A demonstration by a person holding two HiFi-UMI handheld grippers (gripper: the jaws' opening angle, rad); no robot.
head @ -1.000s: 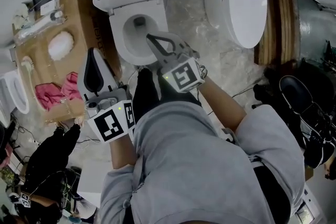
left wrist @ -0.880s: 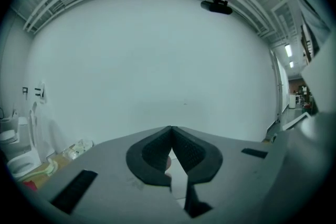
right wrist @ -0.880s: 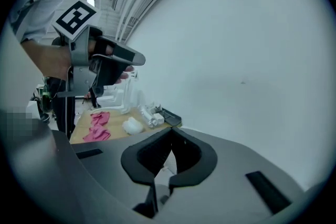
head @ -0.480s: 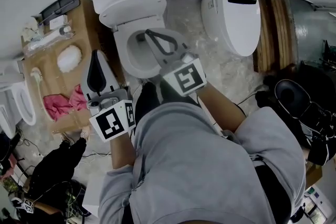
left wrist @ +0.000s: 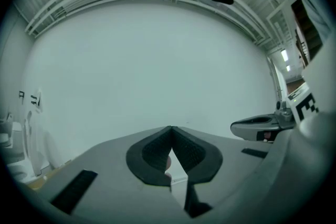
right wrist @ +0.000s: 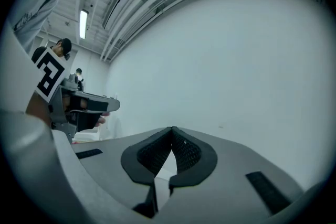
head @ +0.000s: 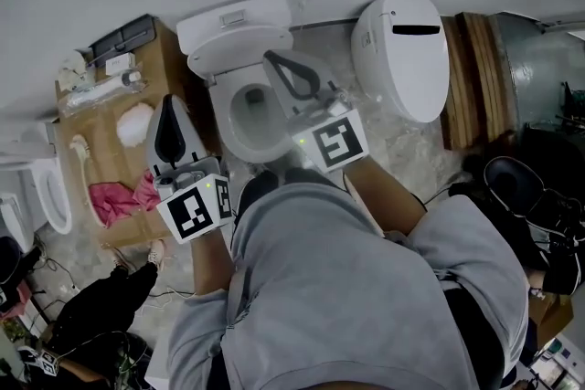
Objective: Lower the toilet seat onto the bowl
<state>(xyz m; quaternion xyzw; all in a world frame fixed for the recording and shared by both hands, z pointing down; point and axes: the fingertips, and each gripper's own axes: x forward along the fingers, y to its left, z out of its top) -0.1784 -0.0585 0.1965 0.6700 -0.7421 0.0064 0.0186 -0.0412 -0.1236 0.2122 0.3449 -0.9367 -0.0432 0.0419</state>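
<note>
The toilet seat (head: 239, 48) looks still upright at 12 o'clock of the bowl (head: 228, 134), so lowering seems not yet begun. The right tool (head: 271, 60), jaws together and empty, hovers over the bowl. The left tool (head: 171, 103), likewise closed on nothing, hangs at the bowl's 9 o'clock.

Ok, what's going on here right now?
A person stands over the toilet bowl with a gripper in each hand. The right gripper hovers above the open bowl and the left gripper is off to the bowl's left. Both are shut on nothing and point at the bare wall. The toilet seat looks raised against the tank, and neither gripper touches it. It is not yet lowered.
</note>
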